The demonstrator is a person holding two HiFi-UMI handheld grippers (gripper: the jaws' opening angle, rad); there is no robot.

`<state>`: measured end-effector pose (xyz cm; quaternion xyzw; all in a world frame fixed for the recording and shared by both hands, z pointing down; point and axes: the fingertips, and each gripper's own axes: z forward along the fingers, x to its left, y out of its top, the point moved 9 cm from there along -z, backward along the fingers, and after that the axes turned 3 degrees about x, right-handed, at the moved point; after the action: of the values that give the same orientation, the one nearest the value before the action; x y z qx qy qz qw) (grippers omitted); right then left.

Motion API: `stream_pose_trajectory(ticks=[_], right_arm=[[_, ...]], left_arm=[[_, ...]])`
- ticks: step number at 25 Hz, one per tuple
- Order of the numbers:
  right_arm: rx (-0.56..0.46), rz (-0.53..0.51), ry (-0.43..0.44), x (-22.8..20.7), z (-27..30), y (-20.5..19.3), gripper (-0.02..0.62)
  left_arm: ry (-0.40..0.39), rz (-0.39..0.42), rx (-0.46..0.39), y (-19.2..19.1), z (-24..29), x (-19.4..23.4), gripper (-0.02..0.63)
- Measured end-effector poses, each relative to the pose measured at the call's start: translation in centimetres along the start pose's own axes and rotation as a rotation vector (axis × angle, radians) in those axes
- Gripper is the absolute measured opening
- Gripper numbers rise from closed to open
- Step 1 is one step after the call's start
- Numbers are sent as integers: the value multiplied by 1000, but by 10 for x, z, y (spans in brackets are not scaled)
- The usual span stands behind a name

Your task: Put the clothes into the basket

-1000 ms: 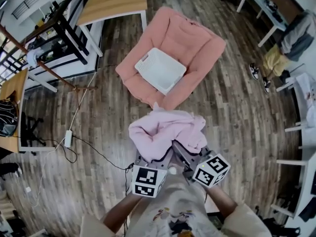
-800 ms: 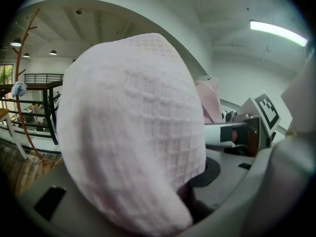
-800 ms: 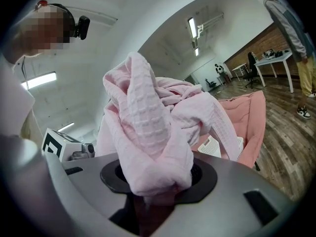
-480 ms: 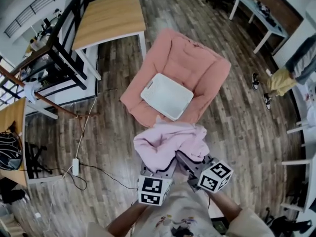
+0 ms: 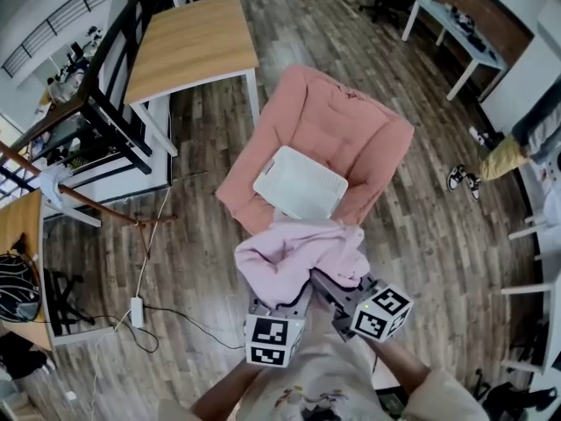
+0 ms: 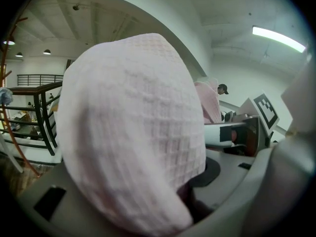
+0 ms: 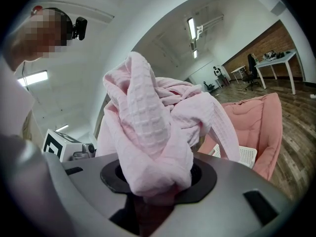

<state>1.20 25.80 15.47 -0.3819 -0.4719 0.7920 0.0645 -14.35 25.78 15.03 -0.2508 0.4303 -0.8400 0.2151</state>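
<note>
Head view, I see L gripper (image 5: 282,295) and R gripper (image 5: 330,289) both half-closed, clamped on pink garment (image 5: 296,253), white basket (image 5: 301,182) just beyond, on pink cushion (image 5: 351,121).

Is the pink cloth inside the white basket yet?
No, the left gripper and right gripper hold the pink cloth bunched up, short of the white basket on the pink cushion.

The pink garment (image 5: 302,257) has been carried forward, right up to the near edge of the white basket (image 5: 301,182).
</note>
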Motion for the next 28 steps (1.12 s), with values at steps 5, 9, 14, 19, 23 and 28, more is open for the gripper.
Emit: stream_pose_trajectory(ticks=[5,9,14,19,23,28], right_arm=[[0,6,24,-22,17,17,181],[32,5,35,-46,30,30,181],[69,14,43,-82,31,48,181],[95,5,45,-110,40,63,181],[119,23,46,-132,50,68,181],[143,5,47,-153,69,70,181]], left_arm=[[30,12,4,16,23,9,250],[45,-21,14,25,48,15,250],[41,-55,32,35,84,8,250],[45,-83,29,46,114,12,250],[47,-107,52,47,138,16,250],[59,-135,45,47,161,30,250]])
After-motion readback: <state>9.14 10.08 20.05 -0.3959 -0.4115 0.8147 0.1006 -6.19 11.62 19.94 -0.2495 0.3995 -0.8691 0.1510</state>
